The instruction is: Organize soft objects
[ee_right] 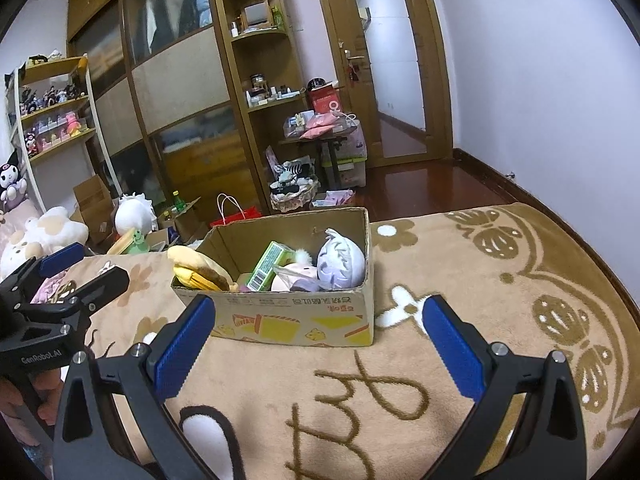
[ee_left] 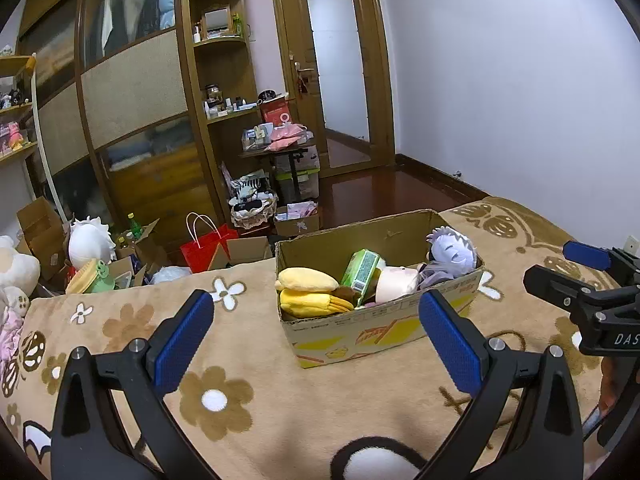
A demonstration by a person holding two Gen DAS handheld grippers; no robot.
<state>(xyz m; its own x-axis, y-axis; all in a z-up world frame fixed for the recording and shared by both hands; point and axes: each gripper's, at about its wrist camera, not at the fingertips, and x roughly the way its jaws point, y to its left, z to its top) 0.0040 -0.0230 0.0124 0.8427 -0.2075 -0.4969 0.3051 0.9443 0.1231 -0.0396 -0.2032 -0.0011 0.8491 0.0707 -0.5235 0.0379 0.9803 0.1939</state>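
Observation:
A cardboard box (ee_left: pixel 360 326) (ee_right: pixel 296 316) stands on the tan flowered blanket (ee_left: pixel 248 396) (ee_right: pixel 460 280). It holds a yellow plush (ee_left: pixel 310 292) (ee_right: pixel 196 266), a green carton (ee_left: pixel 362 270) (ee_right: pixel 270 266), a pink plush (ee_left: pixel 396 284) (ee_right: pixel 292 272) and a lilac-haired doll (ee_left: pixel 452 250) (ee_right: pixel 340 260). My left gripper (ee_left: pixel 316 344) is open and empty, just in front of the box; it also shows at the left of the right wrist view (ee_right: pixel 84 266). My right gripper (ee_right: pixel 318 348) is open and empty in front of the box; it also shows at the right of the left wrist view (ee_left: pixel 560 264).
Beyond the bed's far edge the floor holds a red bag (ee_left: pixel 206 246), open cartons (ee_left: pixel 40 228), a white plush (ee_left: pixel 90 240) (ee_right: pixel 134 214) and a basket (ee_left: pixel 254 210). A wardrobe (ee_left: pixel 132 92), a small loaded table (ee_left: pixel 280 148) and a door (ee_left: pixel 336 64) stand behind.

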